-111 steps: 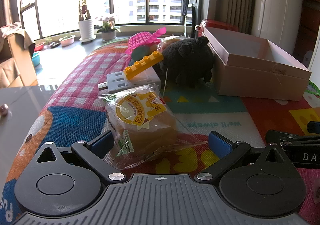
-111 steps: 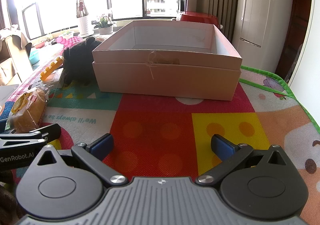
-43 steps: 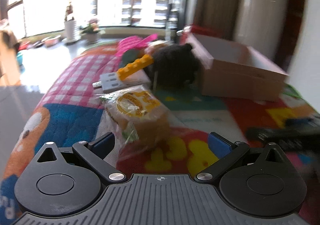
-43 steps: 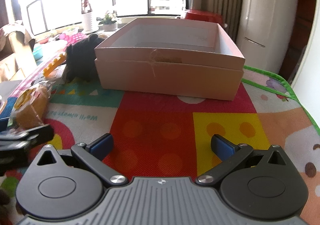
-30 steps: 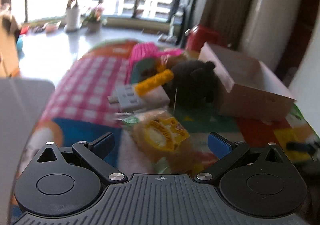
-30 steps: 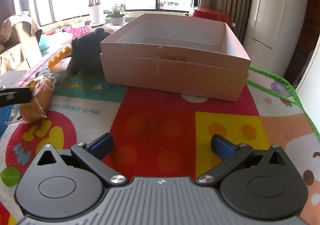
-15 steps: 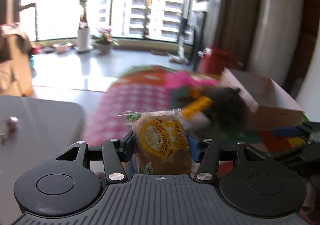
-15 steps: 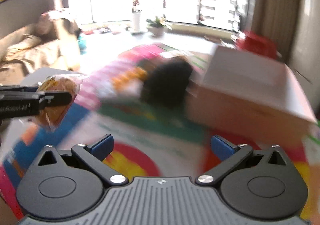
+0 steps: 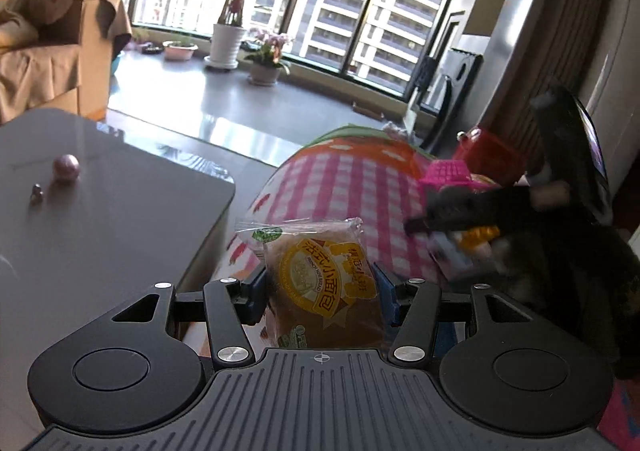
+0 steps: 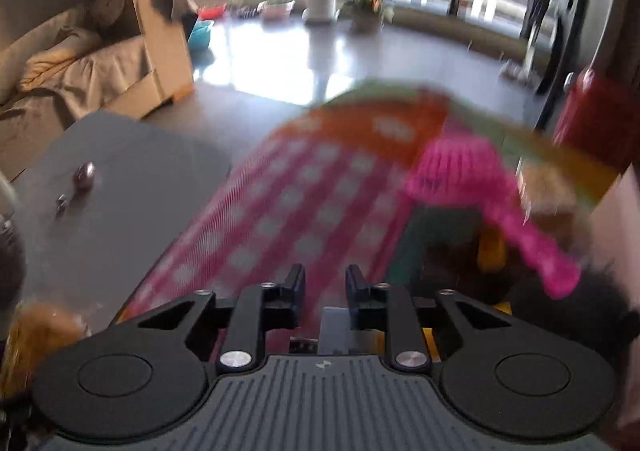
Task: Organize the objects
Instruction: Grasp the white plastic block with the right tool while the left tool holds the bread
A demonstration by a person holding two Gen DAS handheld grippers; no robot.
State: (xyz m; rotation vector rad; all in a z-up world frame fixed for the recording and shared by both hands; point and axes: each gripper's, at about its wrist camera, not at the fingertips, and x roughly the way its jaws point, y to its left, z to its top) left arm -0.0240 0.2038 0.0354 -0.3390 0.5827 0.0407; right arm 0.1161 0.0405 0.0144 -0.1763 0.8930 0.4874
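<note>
My left gripper is shut on a wrapped bread bun with a yellow label and holds it up above the play mat's left edge. My right gripper has its jaws close together over a white power adapter that lies under them; the view is blurred, so a grip cannot be told. In the left wrist view the right gripper reaches over the adapter and a yellow brick. A pink toy and a black plush lie beside them.
A grey table with a small pink ball stands at the left. A sofa, potted plants and windows are behind. A red bin stands at the far right. The bun also shows at the lower left.
My left gripper has risen and turned left with the bun. My right gripper has swung left over the adapter and narrowed its jaws from wide open.
</note>
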